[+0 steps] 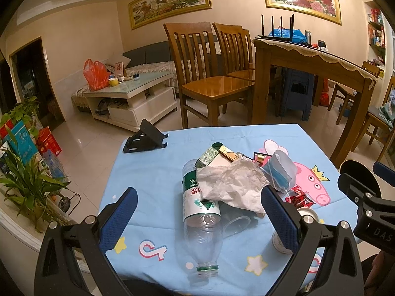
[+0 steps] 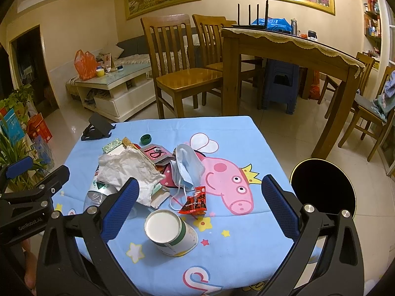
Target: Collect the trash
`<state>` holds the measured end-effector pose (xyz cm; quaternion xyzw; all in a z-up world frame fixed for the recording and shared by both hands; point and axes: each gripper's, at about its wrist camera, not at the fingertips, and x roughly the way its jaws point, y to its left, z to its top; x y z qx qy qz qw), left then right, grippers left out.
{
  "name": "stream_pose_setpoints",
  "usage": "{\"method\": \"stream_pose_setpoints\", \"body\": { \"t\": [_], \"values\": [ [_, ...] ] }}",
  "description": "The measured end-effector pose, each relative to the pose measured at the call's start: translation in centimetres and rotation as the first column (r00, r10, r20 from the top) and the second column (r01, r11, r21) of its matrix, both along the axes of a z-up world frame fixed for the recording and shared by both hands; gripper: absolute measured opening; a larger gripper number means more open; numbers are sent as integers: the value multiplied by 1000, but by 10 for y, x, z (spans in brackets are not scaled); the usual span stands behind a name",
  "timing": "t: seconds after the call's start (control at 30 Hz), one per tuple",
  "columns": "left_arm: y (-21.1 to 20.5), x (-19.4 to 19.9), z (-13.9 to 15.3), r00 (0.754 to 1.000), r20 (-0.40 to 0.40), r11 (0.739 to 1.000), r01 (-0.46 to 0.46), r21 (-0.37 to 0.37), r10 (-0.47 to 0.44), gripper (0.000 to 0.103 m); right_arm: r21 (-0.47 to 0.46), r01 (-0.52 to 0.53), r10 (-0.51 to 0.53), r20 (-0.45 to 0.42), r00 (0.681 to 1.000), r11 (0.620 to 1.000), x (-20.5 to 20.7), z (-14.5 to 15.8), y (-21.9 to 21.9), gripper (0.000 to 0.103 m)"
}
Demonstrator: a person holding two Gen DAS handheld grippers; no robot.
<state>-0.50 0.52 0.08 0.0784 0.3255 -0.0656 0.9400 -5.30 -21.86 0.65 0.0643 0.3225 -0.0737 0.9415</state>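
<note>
A heap of trash lies on the small table with the blue cartoon cloth [image 1: 148,172] [image 2: 246,259]. A clear plastic bottle [image 1: 201,224] with a green label lies on its side, uncapped, between the fingers of my left gripper [image 1: 198,222], which is open above it. Crumpled white paper [image 1: 232,185] [image 2: 126,165] covers the bottle's far end. A blue face mask [image 1: 284,170] [image 2: 188,165], a red snack wrapper [image 2: 195,201] and small boxes [image 1: 209,156] lie around it. A paper cup [image 2: 170,231] lies tipped between the fingers of my open right gripper [image 2: 198,209].
A black phone stand [image 1: 145,138] [image 2: 97,127] sits at the table's far left corner, a green bottle cap [image 2: 145,138] near it. A round black bin [image 2: 323,185] [image 1: 358,175] stands on the floor right of the table. Wooden chairs [image 1: 209,74] and a dining table [image 1: 308,56] stand beyond.
</note>
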Motion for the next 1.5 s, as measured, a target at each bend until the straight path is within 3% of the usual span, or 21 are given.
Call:
{"method": "stream_pose_setpoints", "body": {
  "t": [0.77,0.9,1.0,1.13,1.2,1.27,1.33,1.4,1.5],
  "values": [
    [17,0,-10,1000,-11,1000,-10,-14,10,97,-27,-18,17,-19,1000,999,5,3,16,98],
    [34,5,-11,999,-9,999,-51,1,51,97,-41,-42,41,-28,999,998,6,5,21,98],
    [54,9,-19,991,6,989,-133,60,133,97,-18,-120,120,-36,992,993,11,6,30,98],
    [91,19,-41,972,-53,972,-224,77,228,97,39,-289,291,-98,952,957,29,0,54,98],
    [107,22,-47,965,-74,966,-247,70,252,97,58,-383,387,-158,908,922,40,-7,75,98],
    [122,21,-51,957,-80,960,-274,63,279,97,152,-473,497,-216,841,868,50,-21,101,98],
    [134,22,-50,952,-83,955,-292,49,296,97,196,-511,546,-252,799,837,58,-35,126,98],
    [145,23,-53,945,-89,949,-312,37,314,97,182,-514,545,-292,786,838,70,-50,149,97],
    [160,26,-54,940,-100,945,-326,21,327,97,204,-451,495,-347,796,869,93,-70,161,96]
  ]
}}
